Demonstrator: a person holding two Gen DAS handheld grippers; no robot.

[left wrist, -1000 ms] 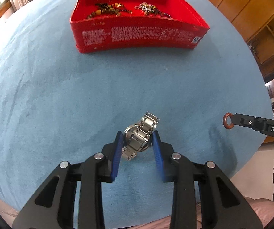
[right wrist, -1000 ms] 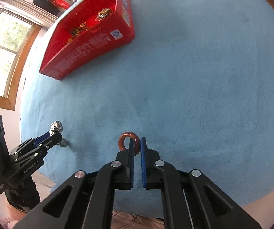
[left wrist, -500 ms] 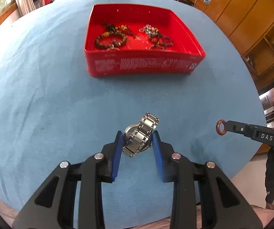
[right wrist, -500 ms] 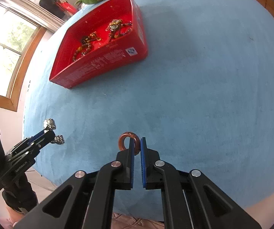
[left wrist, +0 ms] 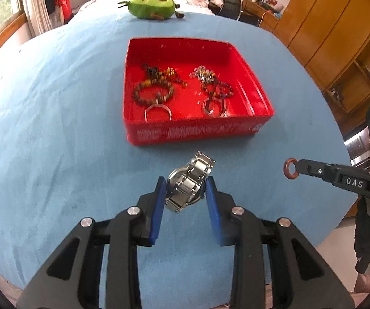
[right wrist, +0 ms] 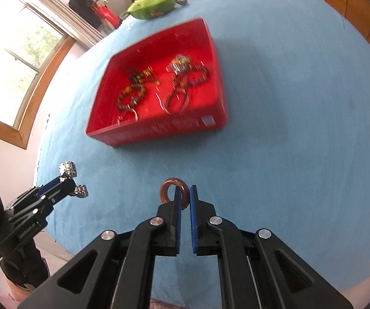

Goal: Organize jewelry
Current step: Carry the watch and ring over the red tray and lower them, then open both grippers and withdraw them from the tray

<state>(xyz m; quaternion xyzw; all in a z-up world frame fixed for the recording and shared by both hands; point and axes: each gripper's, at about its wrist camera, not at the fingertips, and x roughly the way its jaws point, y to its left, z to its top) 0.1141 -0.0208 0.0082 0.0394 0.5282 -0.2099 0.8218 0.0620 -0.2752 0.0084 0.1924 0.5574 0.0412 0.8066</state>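
My left gripper (left wrist: 185, 186) is shut on a silver metal watch (left wrist: 188, 181) and holds it above the blue cloth, a little in front of the red tray (left wrist: 198, 132). My right gripper (right wrist: 184, 193) is shut on a brown ring (right wrist: 170, 190), also off the cloth; it shows in the left wrist view (left wrist: 299, 168) to the right with the ring (left wrist: 290, 172) at its tip. The tray (right wrist: 159, 128) holds several bead bracelets (left wrist: 152, 91) and metal rings (left wrist: 158, 112). The left gripper (right wrist: 66, 182) with the watch (right wrist: 67, 170) appears at the left of the right wrist view.
A blue cloth (left wrist: 56, 128) covers the round table. A green avocado plush (left wrist: 151, 6) lies at the far edge behind the tray. Wooden cabinets (left wrist: 339, 38) stand to the right, a window (right wrist: 12, 59) to the left. The table edge is just below both grippers.
Both grippers have risen and tilted, so the tray's inside now shows fully. Each keeps its hold: watch in the left, ring in the right.
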